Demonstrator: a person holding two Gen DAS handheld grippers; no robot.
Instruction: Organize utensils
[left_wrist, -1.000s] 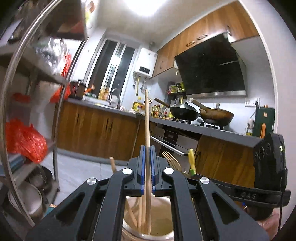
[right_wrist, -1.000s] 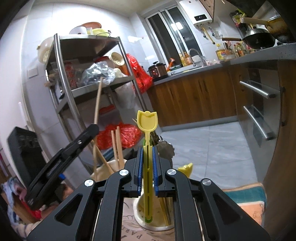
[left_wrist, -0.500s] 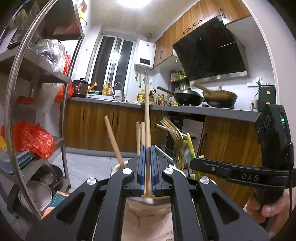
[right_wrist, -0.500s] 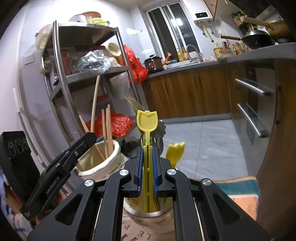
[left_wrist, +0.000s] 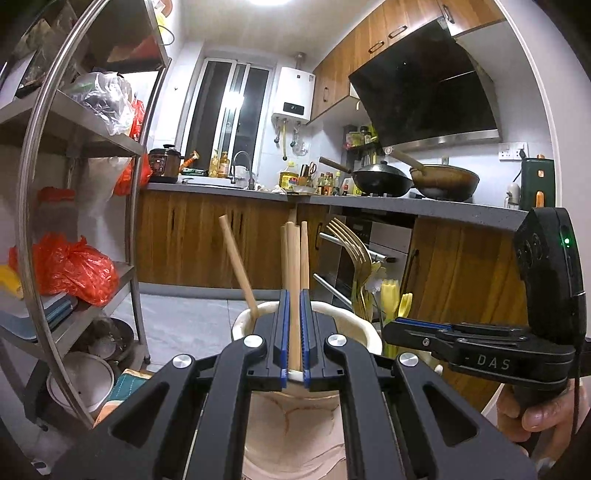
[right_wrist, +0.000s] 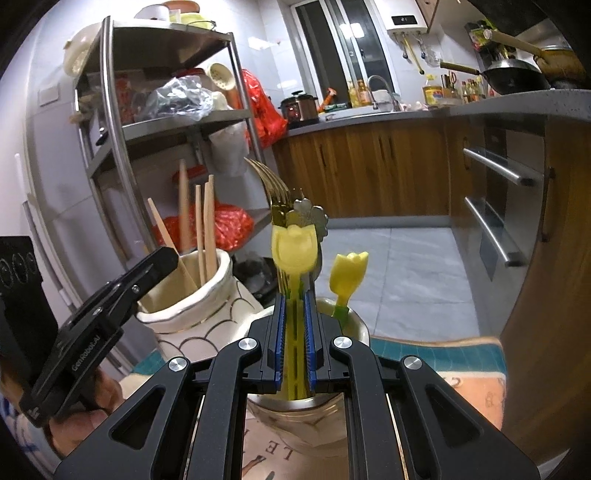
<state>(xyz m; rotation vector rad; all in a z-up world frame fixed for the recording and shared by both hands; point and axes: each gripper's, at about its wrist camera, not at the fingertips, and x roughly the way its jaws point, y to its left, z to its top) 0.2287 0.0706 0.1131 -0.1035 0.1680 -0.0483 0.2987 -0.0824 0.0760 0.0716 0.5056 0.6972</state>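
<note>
My left gripper (left_wrist: 294, 299) is shut on a wooden chopstick (left_wrist: 294, 280) standing in a cream ceramic holder (left_wrist: 362, 332) with other chopsticks (left_wrist: 236, 266). That holder (right_wrist: 218, 284) also shows at the left of the right wrist view. My right gripper (right_wrist: 294, 295) is shut on a yellow tulip-handled utensil (right_wrist: 293, 247) standing in a second holder (right_wrist: 354, 325). A second yellow tulip utensil (right_wrist: 349, 275), gold forks (right_wrist: 275, 192) and a silver flower-ended handle (right_wrist: 314, 218) stand in it too. The gold forks (left_wrist: 351, 251) show right of the chopsticks in the left view.
A steel shelf rack (left_wrist: 74, 184) with red bags stands to the left. Wooden kitchen cabinets (right_wrist: 369, 166) and an oven front (right_wrist: 495, 206) lie behind. The right gripper's body (left_wrist: 480, 354) is close on the right of the left view. A patterned cloth (right_wrist: 443, 362) lies under the holders.
Both grippers have come down: the chopstick has sunk into the left holder level with the others, and the yellow utensil sits lower in the right holder. Both stay gripped.
</note>
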